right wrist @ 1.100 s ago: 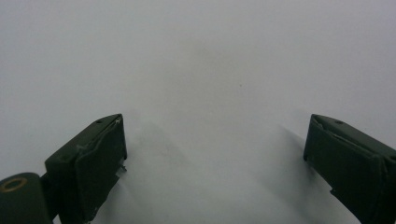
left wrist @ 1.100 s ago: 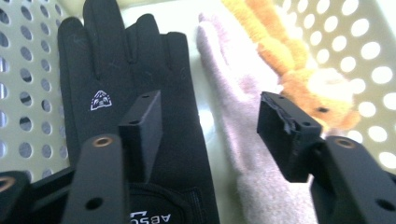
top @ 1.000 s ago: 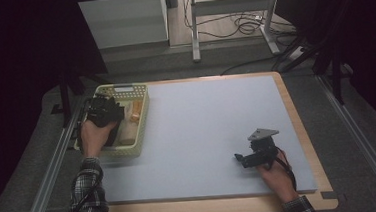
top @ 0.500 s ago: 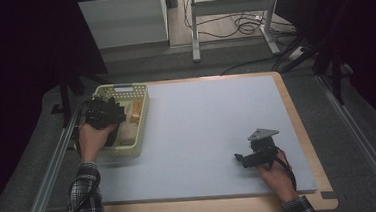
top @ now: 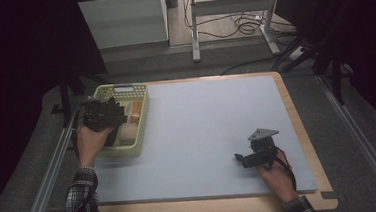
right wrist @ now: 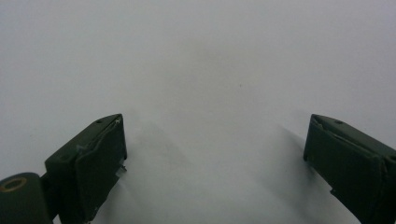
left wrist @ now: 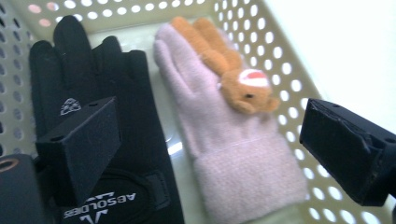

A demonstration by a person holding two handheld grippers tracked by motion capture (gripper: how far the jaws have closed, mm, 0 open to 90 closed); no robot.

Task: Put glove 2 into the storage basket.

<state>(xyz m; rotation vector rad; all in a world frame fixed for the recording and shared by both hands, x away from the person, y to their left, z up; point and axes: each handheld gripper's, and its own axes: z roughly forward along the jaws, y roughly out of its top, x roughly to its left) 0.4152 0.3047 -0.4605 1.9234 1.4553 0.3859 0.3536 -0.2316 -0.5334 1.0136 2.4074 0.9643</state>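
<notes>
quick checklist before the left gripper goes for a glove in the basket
1. Left gripper open: ok, its fingers stand wide apart above the gloves.
2. Fingers empty: ok, nothing between them.
3. Targets visible: ok, black glove and pink glove lie side by side in the yellow-green basket.
4. Pink glove free: not ok, an orange plush toy lies on it.
5. Aim: cannot tell, the gap spans both gloves.
6. Right gripper clear: ok, open over bare mat, far from the basket.
</notes>
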